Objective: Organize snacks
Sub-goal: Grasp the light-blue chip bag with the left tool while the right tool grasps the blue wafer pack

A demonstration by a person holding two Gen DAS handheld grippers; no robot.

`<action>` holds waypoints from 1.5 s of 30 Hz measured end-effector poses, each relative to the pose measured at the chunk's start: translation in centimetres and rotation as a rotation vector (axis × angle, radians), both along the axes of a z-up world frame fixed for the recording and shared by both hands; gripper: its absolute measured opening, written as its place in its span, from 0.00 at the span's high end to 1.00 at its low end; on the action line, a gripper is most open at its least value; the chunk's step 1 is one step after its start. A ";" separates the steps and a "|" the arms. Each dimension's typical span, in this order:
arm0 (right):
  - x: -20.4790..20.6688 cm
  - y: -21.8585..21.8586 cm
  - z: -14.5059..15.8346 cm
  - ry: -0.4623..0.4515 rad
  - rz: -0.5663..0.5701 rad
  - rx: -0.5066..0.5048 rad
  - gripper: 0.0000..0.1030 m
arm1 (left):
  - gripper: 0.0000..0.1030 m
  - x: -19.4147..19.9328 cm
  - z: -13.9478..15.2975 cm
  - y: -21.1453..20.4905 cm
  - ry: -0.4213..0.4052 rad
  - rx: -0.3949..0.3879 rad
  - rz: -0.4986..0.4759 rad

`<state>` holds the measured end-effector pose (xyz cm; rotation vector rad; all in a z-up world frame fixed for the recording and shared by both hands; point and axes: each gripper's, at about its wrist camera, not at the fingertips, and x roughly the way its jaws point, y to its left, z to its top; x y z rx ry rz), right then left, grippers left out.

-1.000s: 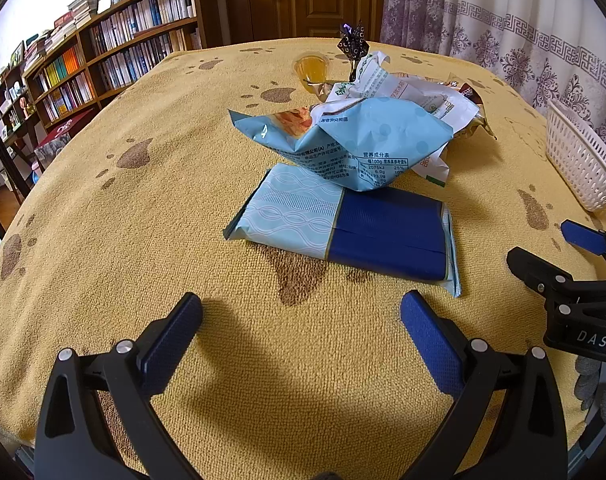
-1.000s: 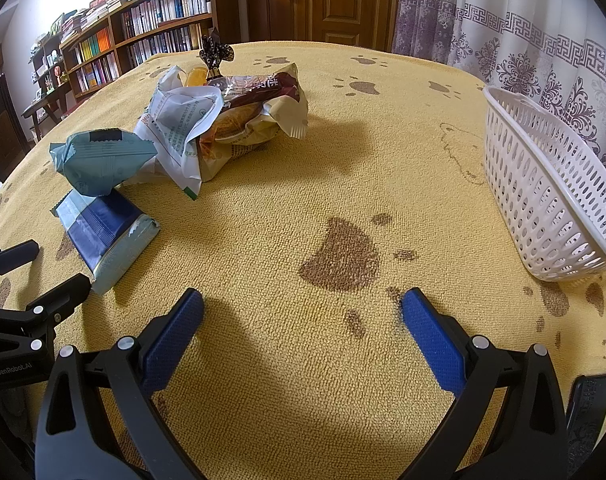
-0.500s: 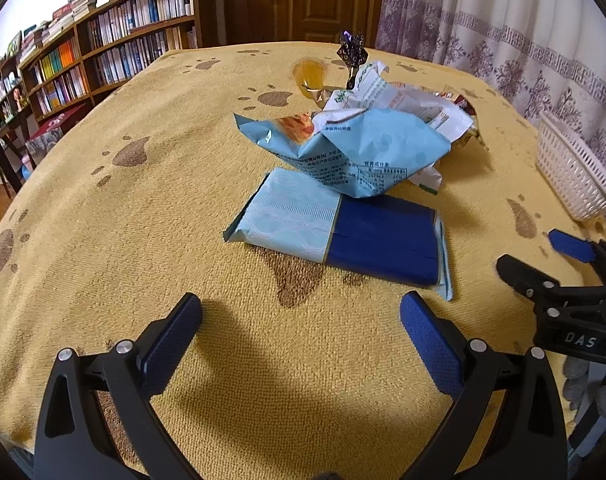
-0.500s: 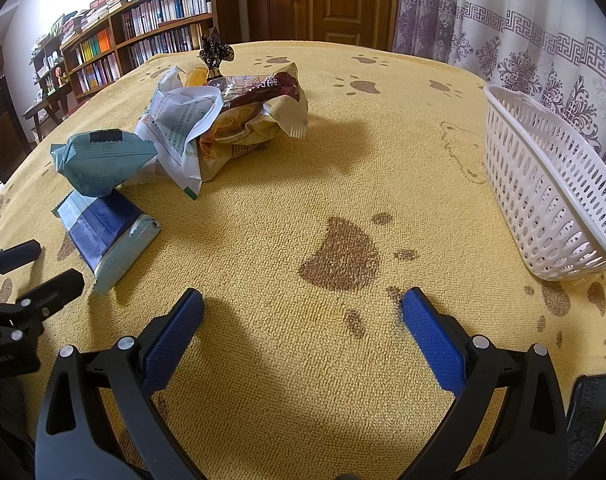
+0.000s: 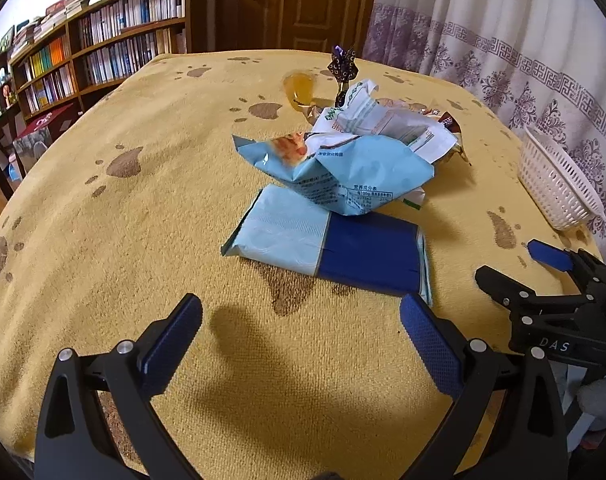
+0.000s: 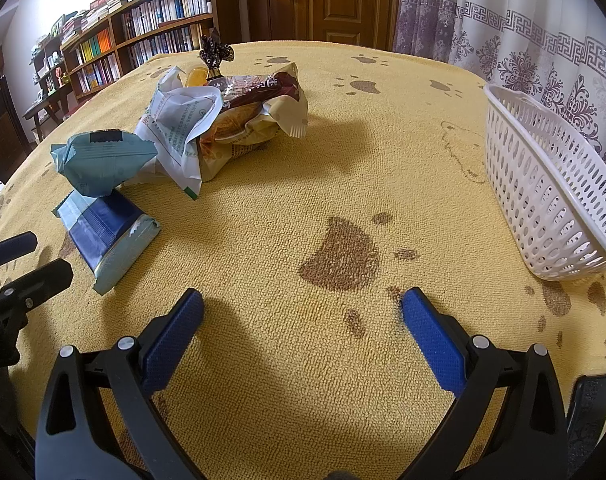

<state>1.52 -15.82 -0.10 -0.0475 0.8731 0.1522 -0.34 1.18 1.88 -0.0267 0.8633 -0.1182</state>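
Left tongs nearer blue packet, crosswise.

- The tablecloth is yellow with brown paw prints.
- The flat snack pack is light blue and dark blue.
- The puffy snack bag is light blue.
- The basket is white with little holes.
- The curtain is white with purple patterns.

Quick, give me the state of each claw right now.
Left claw: open, holding nothing, above the yellow paw-print tablecloth.
Right claw: open, holding nothing.
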 end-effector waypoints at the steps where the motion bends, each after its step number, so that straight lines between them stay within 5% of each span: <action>1: 0.0 0.0 0.0 0.000 0.000 0.000 0.02 | 0.05 0.0 -0.1 0.0 -0.001 0.005 0.002; 22: -0.3 -0.2 -0.1 0.004 0.055 0.003 0.02 | 0.05 3.9 2.6 -2.3 -0.114 0.059 -0.062; 35: -0.1 -0.2 0.0 0.009 0.053 -0.010 0.02 | 0.05 9.1 0.5 -2.1 -0.059 0.059 -0.114; 37: 0.0 -0.2 0.0 0.010 0.053 -0.011 0.02 | 0.07 9.4 0.1 -1.4 -0.040 0.022 -0.112; 39: 0.0 -0.2 0.0 0.010 0.053 -0.012 0.02 | 0.23 9.3 0.1 -0.7 -0.037 -0.036 -0.122; 41: 0.0 -0.2 0.0 0.010 0.053 -0.011 0.02 | 0.29 9.2 0.1 -0.4 -0.039 -0.071 -0.132; 45: -0.1 -0.3 0.1 0.004 0.054 -0.007 0.02 | 0.34 8.5 0.6 0.5 -0.071 -0.091 -0.102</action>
